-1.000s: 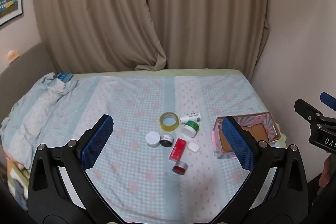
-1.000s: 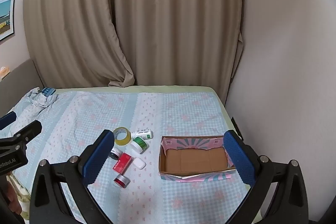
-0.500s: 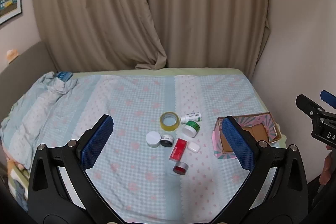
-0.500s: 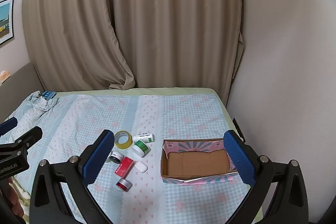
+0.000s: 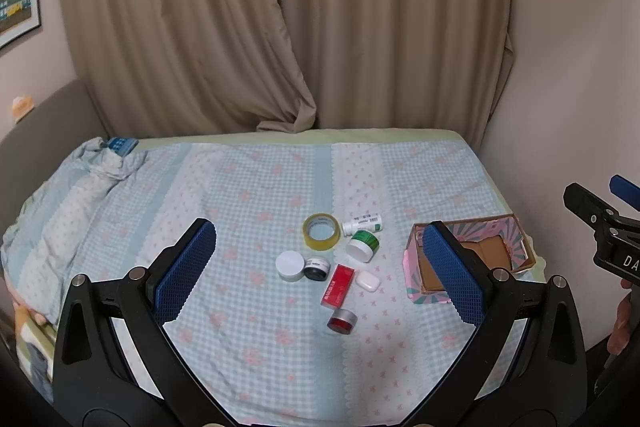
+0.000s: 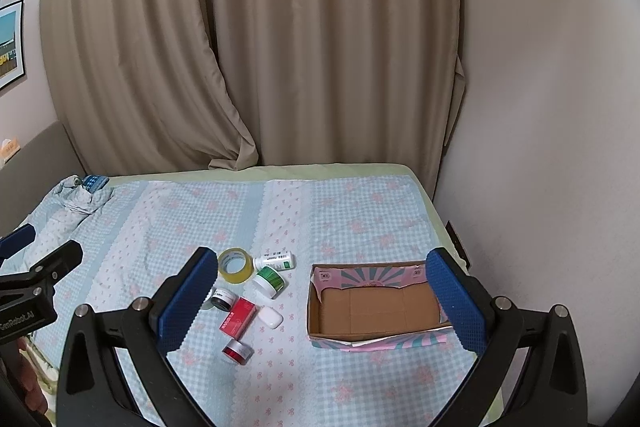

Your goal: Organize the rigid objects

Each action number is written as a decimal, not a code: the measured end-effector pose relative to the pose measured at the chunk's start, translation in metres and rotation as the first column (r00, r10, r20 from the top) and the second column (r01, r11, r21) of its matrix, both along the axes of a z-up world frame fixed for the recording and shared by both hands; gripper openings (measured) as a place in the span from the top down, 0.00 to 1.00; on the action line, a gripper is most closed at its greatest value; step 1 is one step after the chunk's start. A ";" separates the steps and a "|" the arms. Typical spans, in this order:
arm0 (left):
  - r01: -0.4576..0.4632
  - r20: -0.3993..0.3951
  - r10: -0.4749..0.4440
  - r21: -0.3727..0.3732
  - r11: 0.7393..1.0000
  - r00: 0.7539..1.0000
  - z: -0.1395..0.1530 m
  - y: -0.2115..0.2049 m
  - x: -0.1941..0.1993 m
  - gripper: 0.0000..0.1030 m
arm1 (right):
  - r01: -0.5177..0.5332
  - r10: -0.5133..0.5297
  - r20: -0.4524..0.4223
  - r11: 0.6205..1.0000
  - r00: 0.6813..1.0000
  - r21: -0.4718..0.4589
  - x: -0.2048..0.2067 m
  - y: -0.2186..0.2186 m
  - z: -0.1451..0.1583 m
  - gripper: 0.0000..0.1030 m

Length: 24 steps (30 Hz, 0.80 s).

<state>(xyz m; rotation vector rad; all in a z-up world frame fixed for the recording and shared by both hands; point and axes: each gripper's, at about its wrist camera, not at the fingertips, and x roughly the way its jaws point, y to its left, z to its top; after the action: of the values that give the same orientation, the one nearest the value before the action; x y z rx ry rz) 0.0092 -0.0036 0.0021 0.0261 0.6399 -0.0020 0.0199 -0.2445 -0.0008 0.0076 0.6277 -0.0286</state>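
Observation:
Small items lie clustered mid-bed: a yellow tape roll (image 5: 321, 230) (image 6: 236, 264), a white bottle (image 5: 363, 221) (image 6: 276, 261), a green-lidded jar (image 5: 362, 245) (image 6: 270, 280), a white jar (image 5: 290, 265), a black jar (image 5: 317, 267) (image 6: 222, 298), a red box (image 5: 338, 286) (image 6: 237, 318), a white case (image 5: 368, 281) (image 6: 270, 317) and a red tin (image 5: 342, 321) (image 6: 237, 350). An empty pink cardboard box (image 5: 488, 253) (image 6: 376, 307) sits to their right. My left gripper (image 5: 320, 269) and right gripper (image 6: 320, 299) are open, empty, held above the bed.
The bed (image 5: 248, 195) has a blue checked cover. A rumpled cloth (image 5: 96, 163) lies at its far left. Beige curtains (image 5: 280, 27) hang behind, and a white wall (image 6: 540, 107) stands close on the right. The right gripper shows at the left wrist view's right edge (image 5: 600, 227).
Both grippers have risen and drawn back slightly, so the items and the box sit a little lower in the views. Nothing on the bed has moved.

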 end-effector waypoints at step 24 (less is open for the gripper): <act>0.000 0.002 0.001 -0.008 1.000 1.000 0.002 -0.005 0.009 0.00 | -0.001 0.001 0.005 1.000 1.000 0.003 -0.001 -0.004 -0.002 0.00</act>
<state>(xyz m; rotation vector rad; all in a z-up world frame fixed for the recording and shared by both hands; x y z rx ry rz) 0.0180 -0.0088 0.0040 0.0184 0.6381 -0.0040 0.0192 -0.2487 -0.0024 0.0104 0.6224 -0.0270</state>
